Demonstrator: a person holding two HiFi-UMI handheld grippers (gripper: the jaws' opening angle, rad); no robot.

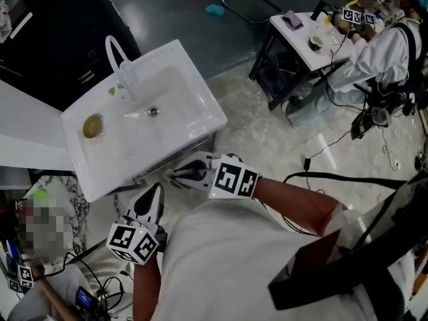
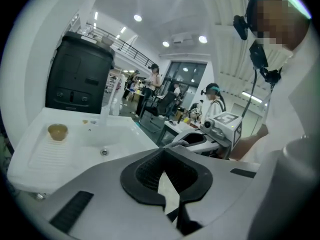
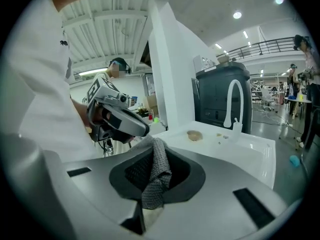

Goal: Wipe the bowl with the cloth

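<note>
Currently right gripper (image 3: 151, 159) is clamping the limp, light cloth (image 3: 156, 181); left gripper (image 2: 162, 176) is sitting closed, empty. Bowl (image 1: 92, 127) is resting on the sink (image 1: 194, 89) ledge, probably rigid and slick: take its rim.

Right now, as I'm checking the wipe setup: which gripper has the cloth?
The right gripper: the grey cloth is pinched in its jaws. The left gripper has shut jaws and no cloth.
</note>
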